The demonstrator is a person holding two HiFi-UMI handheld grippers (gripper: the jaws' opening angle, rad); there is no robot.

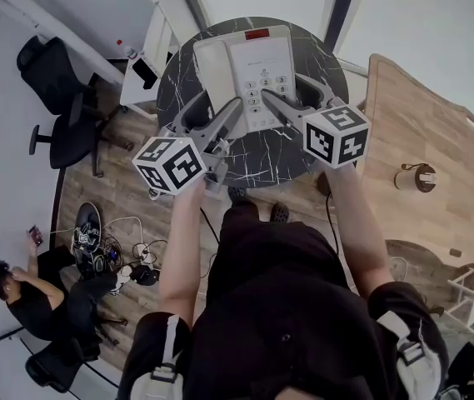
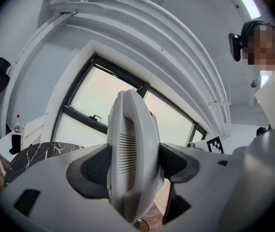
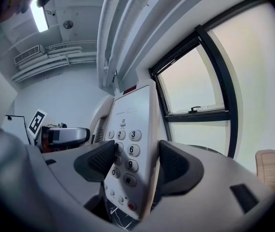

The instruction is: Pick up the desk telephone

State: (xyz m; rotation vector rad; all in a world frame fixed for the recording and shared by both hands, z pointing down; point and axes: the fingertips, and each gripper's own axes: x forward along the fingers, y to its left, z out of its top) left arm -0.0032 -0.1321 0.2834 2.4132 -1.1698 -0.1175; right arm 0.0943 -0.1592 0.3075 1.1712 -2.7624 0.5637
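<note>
In the head view the white desk telephone, handset on its left and keypad on its right, hangs over the round black marble table, held from both sides. My left gripper is shut on the handset side. In the left gripper view both pads press the ribbed handset edge between them. My right gripper is shut on the keypad side. In the right gripper view one pad lies over the number keys and the other behind the casing. Marble shows just under the phone.
A black office chair and a white side table stand to the left. A wooden table with a tape roll is at the right. On the floor at lower left are cables and a seated person.
</note>
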